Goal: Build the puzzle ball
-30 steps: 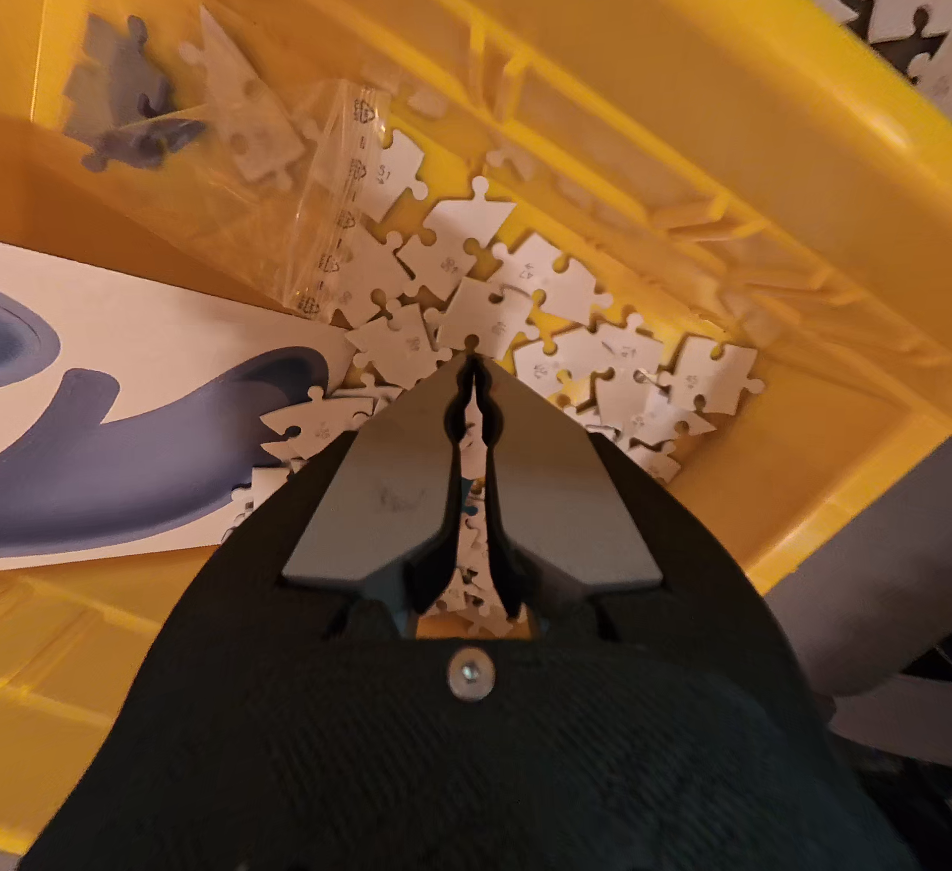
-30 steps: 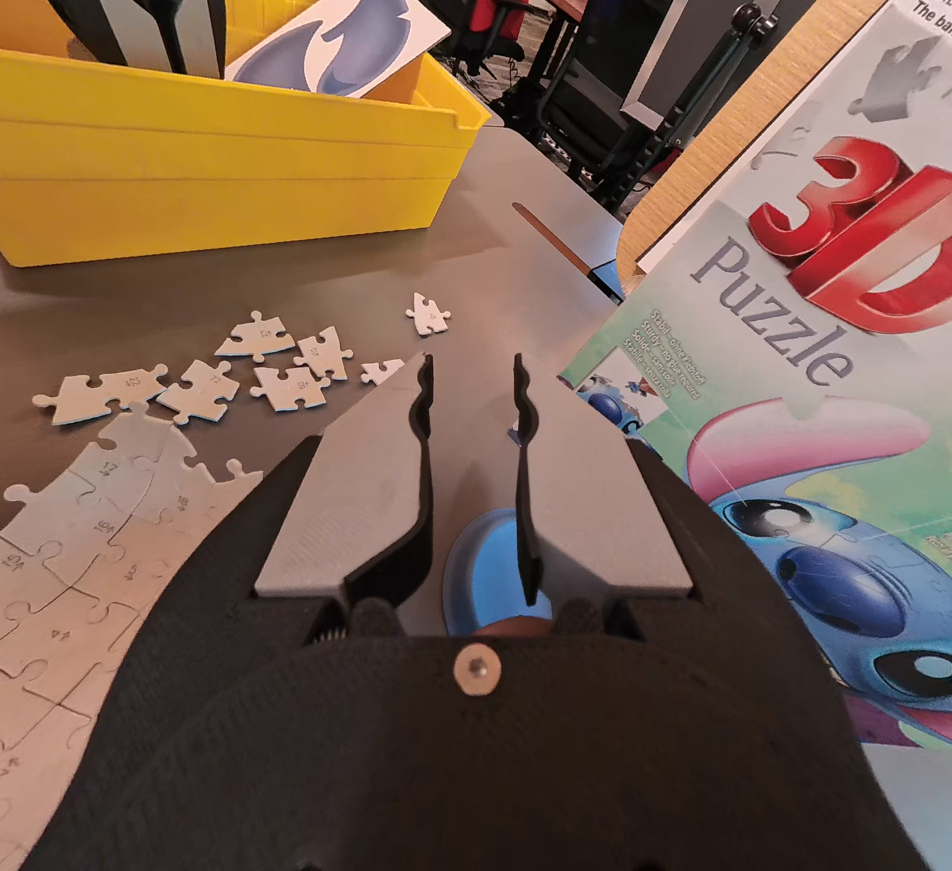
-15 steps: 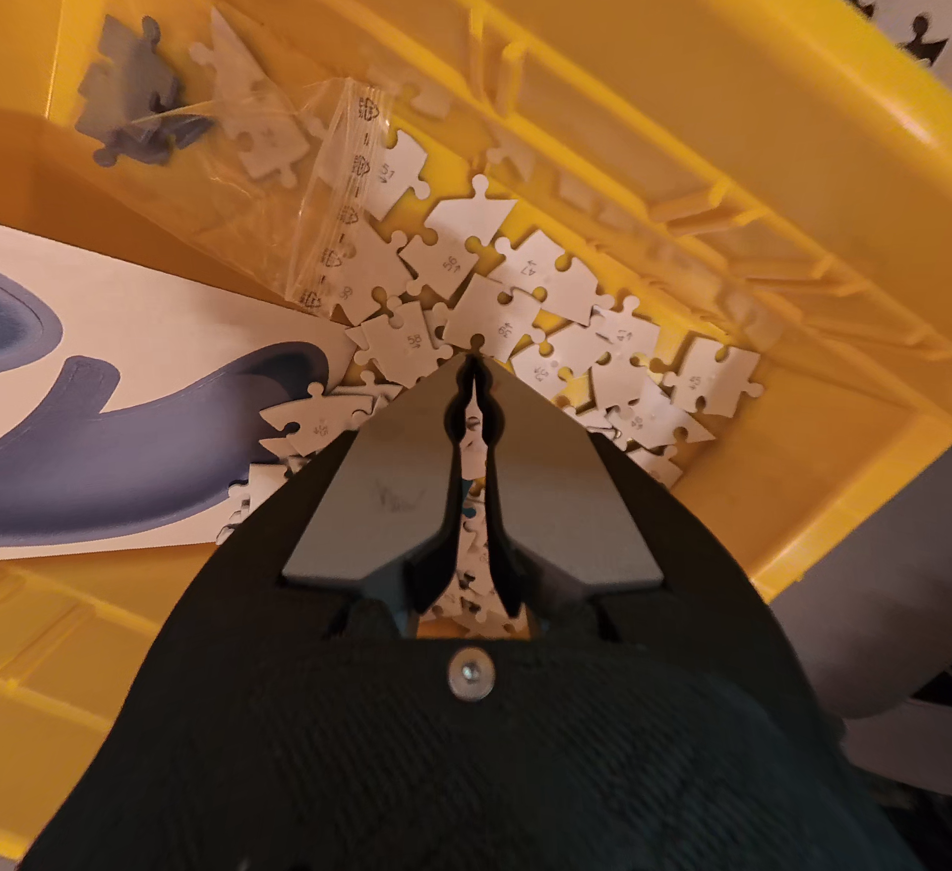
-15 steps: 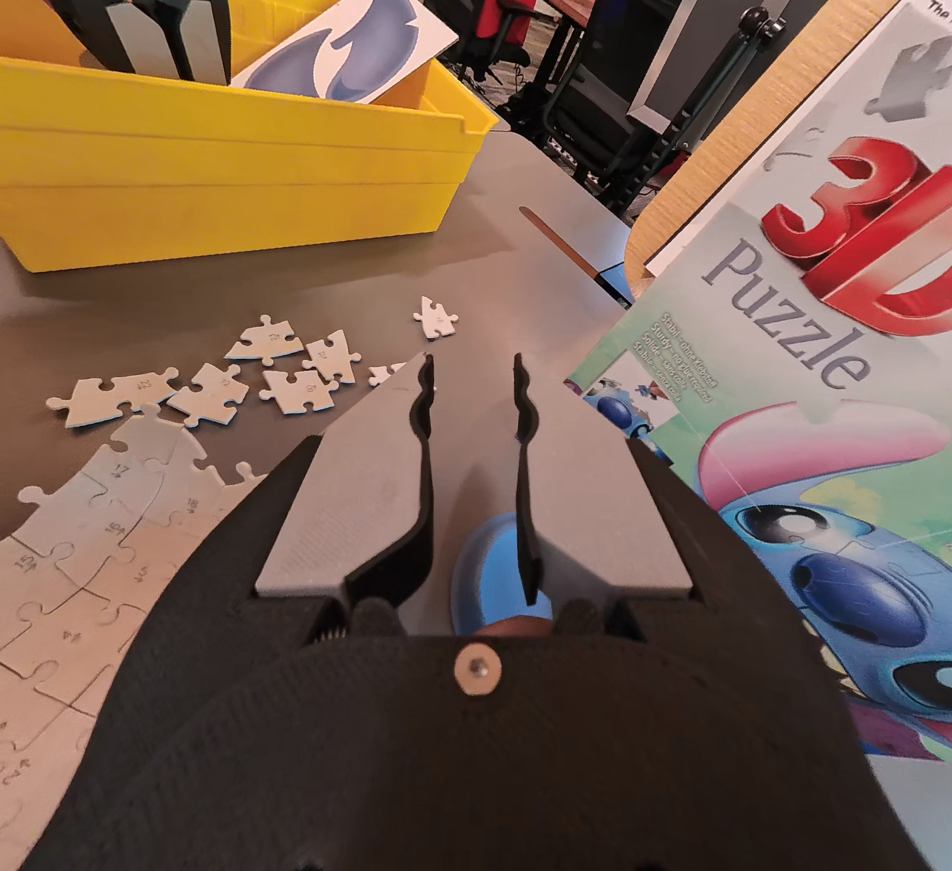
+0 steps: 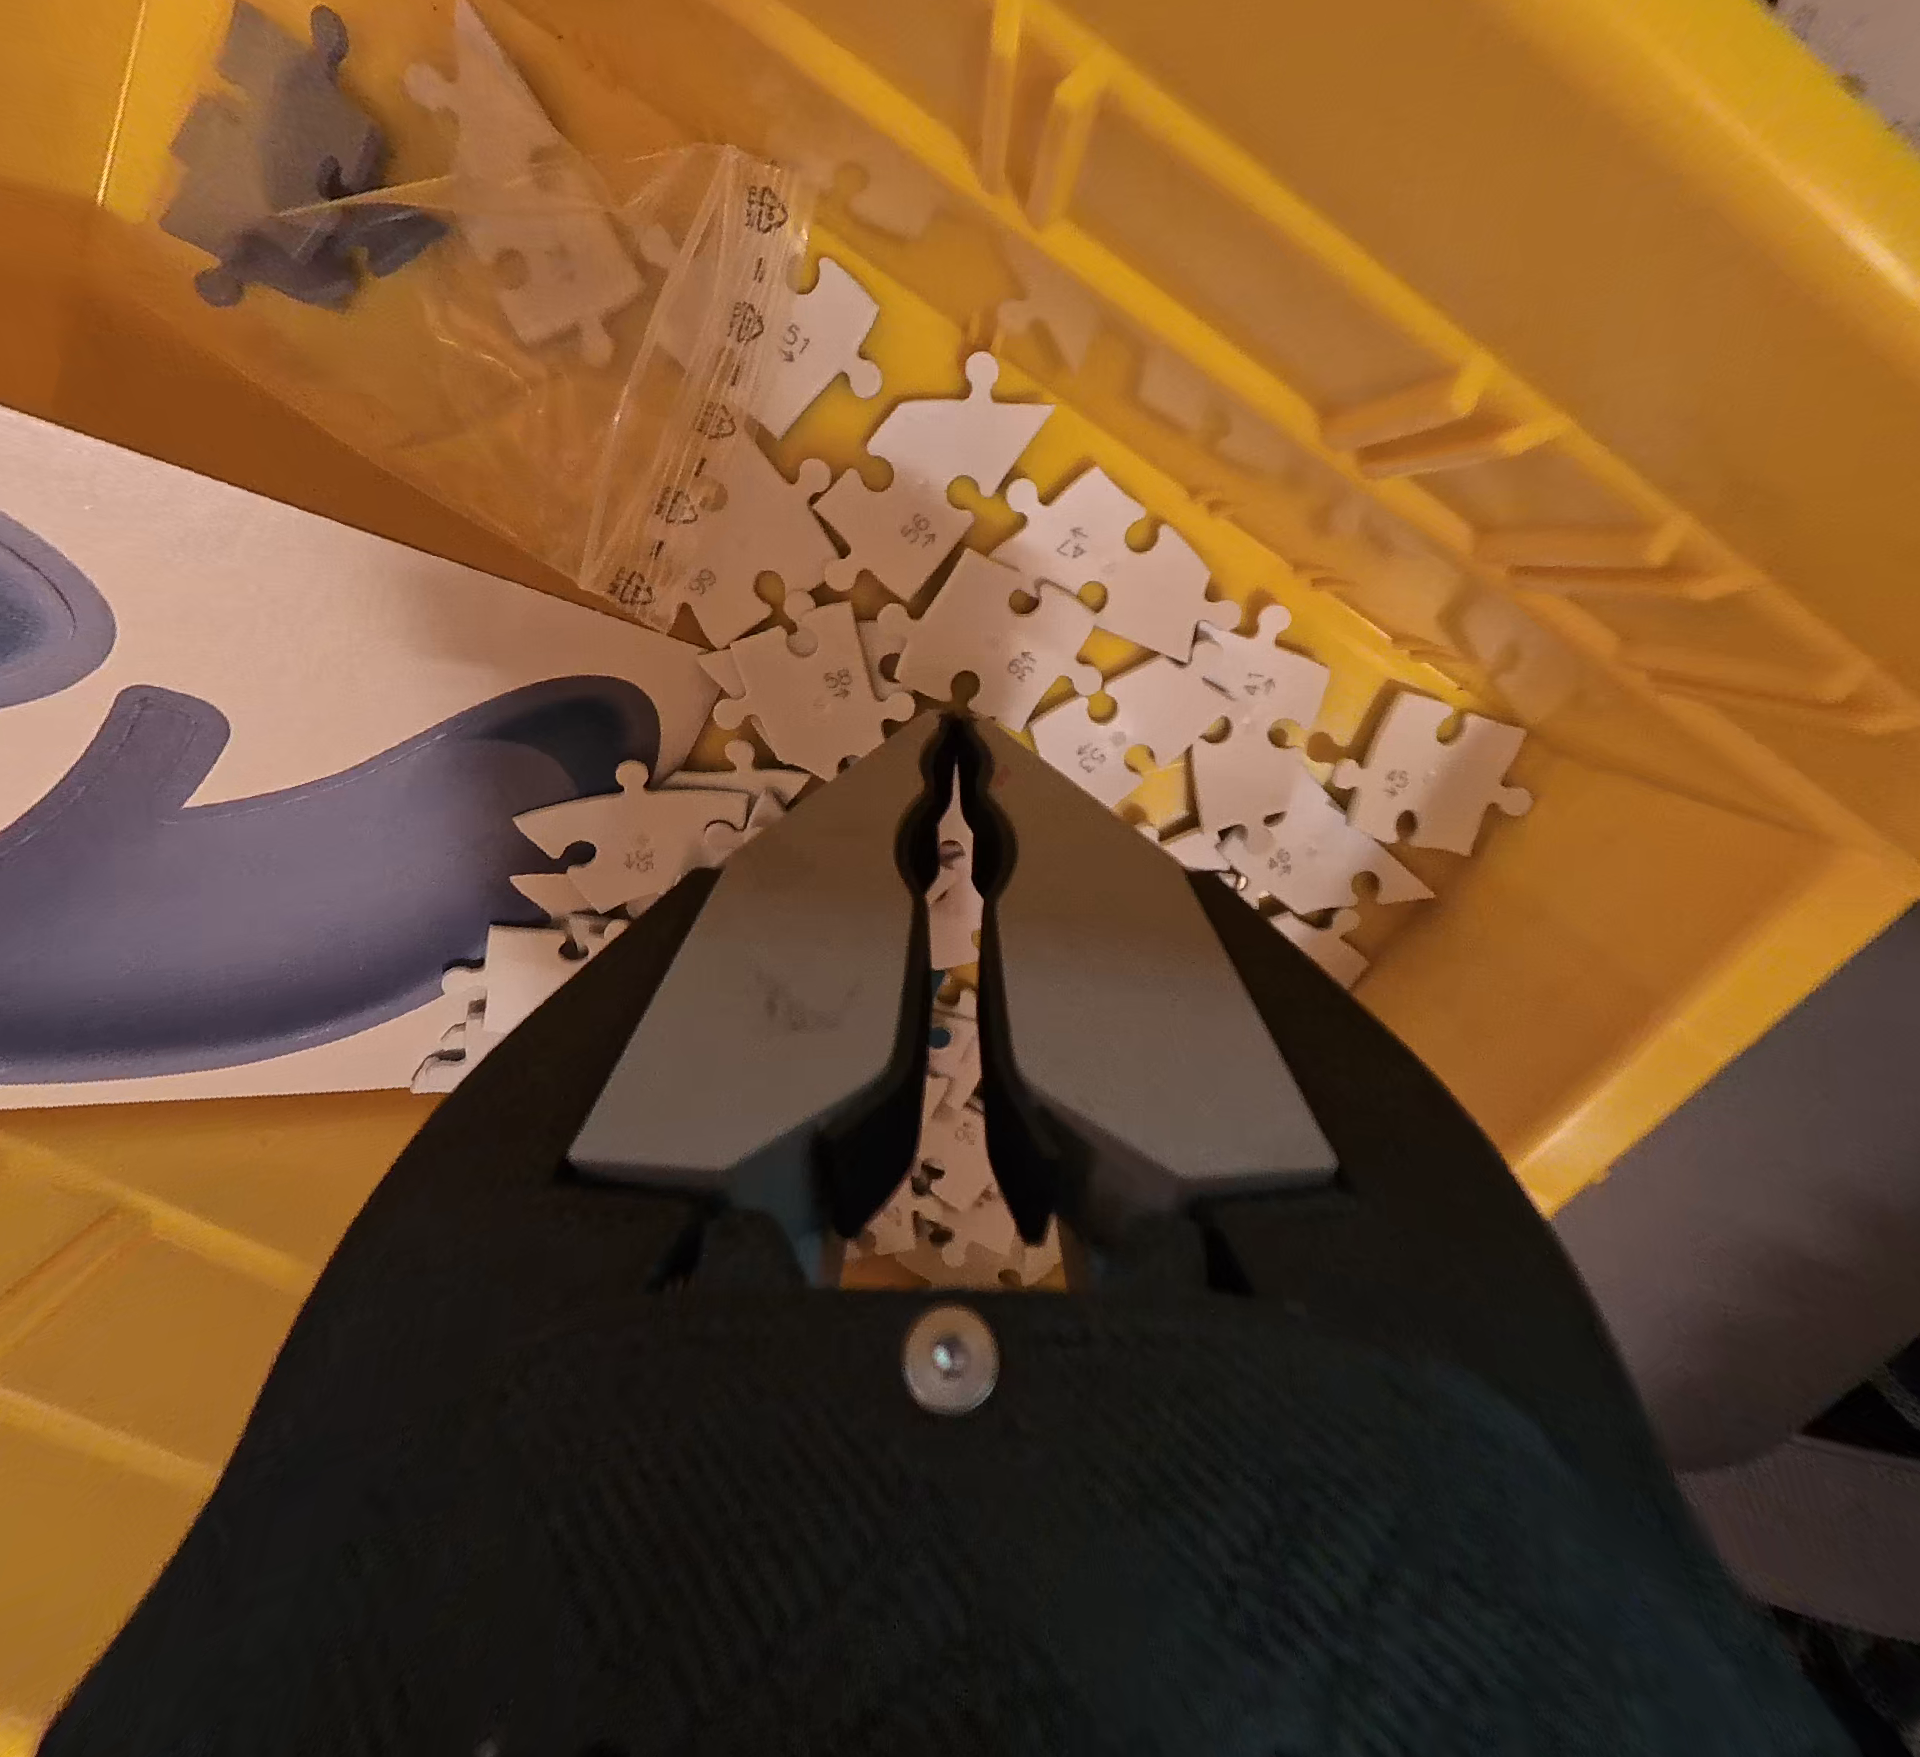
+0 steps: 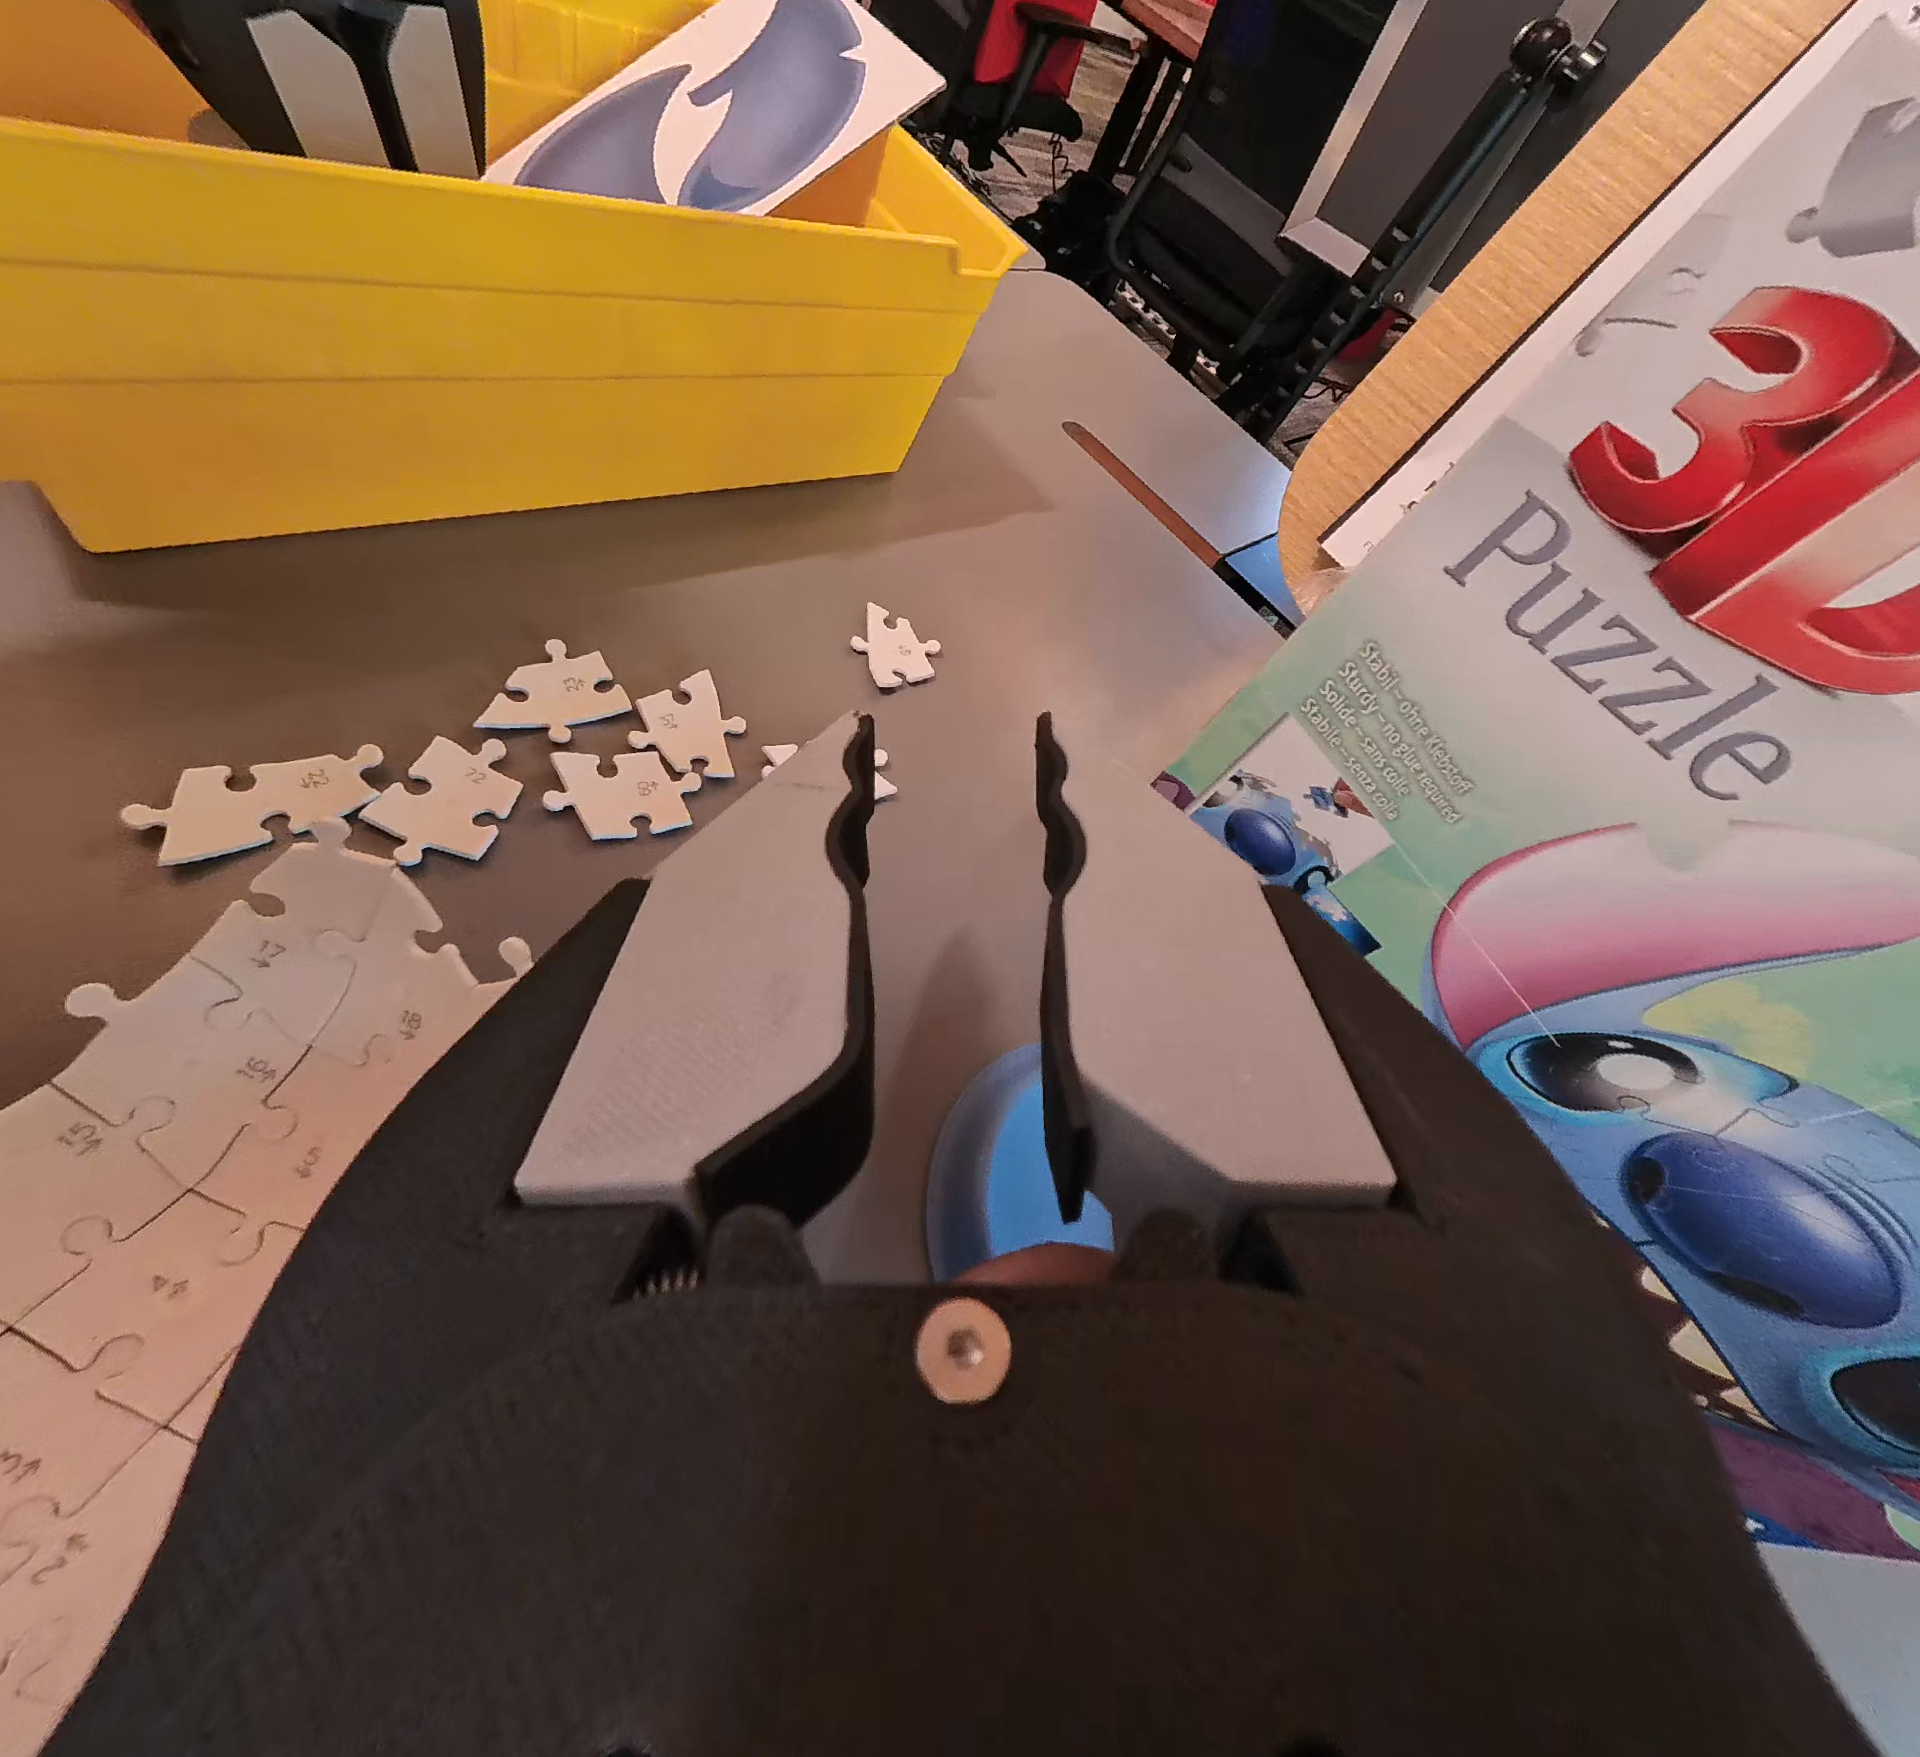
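My left gripper is shut, down inside the yellow bin. Its tips touch the tab of a white puzzle piece on a heap of several face-down pieces. I cannot tell if the tab is pinched. The left gripper also shows in the right wrist view, reaching into the bin. My right gripper is open and empty above the grey table. A joined, curved puzzle section lies at its left, with several loose pieces beyond it.
A clear plastic bag with pieces and a white card with blue-purple shapes lie in the bin. The puzzle box stands at the right. A blue round part lies under my right gripper. Chairs and desks stand beyond the table.
Both grippers have only drifted slightly. The left one stays shut at the heap in the bin, and the right one stays open over the table.
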{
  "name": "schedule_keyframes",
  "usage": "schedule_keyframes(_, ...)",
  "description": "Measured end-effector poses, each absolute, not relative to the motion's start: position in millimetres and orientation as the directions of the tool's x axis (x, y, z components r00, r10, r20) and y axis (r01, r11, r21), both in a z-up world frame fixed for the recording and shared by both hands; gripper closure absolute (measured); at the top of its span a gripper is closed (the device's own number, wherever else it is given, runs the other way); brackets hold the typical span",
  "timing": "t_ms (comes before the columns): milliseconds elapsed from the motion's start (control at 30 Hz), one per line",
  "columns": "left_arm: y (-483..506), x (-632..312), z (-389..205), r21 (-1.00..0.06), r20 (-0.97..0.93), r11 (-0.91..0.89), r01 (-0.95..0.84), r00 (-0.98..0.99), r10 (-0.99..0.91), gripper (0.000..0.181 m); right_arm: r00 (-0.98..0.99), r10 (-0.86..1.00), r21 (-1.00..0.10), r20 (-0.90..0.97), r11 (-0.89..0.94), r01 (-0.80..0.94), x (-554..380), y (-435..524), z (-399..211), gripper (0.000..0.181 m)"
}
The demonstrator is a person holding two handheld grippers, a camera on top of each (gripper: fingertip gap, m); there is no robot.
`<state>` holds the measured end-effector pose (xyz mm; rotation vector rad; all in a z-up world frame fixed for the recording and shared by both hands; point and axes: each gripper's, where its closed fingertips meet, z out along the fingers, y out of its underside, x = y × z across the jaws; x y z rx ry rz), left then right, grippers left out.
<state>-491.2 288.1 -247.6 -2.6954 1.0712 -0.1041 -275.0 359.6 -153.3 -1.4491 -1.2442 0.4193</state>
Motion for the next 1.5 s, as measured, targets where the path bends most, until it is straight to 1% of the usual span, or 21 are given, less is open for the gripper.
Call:
schedule_keyframes(533, 289, -491, -247, -0.243, -0.046, -0.693, -0.679, 0.721, -0.691, 0.181, 0.383, 0.832, -0.861, 0.401, 0.199, 0.469, -276, 360, -156, 0.154)
schedule_keyframes(667, 289, -491, -247, -0.249, -0.026, -0.698, -0.671, 0.725, -0.688, 0.181, 0.393, 0.831, -0.861, 0.394, 0.185, 0.473, -274, 364, -159, 0.154)
schedule_keyframes(1000, 289, -490, -247, -0.238, -0.069, -0.681, -0.692, 0.712, -0.699, 0.181, 0.417, 0.820, -0.883, 0.392, 0.207, 0.422, -266, 363, -138, 0.154)
schedule_keyframes(1200, 289, -490, -247, -0.248, -0.042, -0.677, -0.693, 0.705, -0.707, 0.181, 0.409, 0.839, -0.888, 0.359, 0.172, 0.426, -267, 365, -148, 0.151)
schedule_keyframes(1300, 281, -487, -245, -0.224, 0.043, -0.704, -0.674, 0.715, -0.698, 0.181, 0.432, 0.838, -0.901, 0.334, 0.149, 0.408, -263, 371, -147, 0.151)
schedule_keyframes(1367, 277, -488, -234, -0.239, 0.061, -0.706, -0.666, 0.716, -0.696, 0.181, 0.447, 0.841, -0.913, 0.304, 0.124, 0.389, -261, 374, -146, 0.151)
schedule_keyframes(1467, 275, -495, -210, -0.295, 0.035, -0.690, -0.660, 0.715, -0.699, 0.181, 0.451, 0.852, -0.931, 0.266, 0.106, 0.349, -261, 371, -140, 0.151)
schedule_keyframes(1500, 269, -496, -206, -0.292, 0.052, -0.688, -0.664, 0.707, -0.705, 0.180, 0.449, 0.853, -0.933, 0.266, 0.111, 0.343, -262, 369, -138, 0.151)
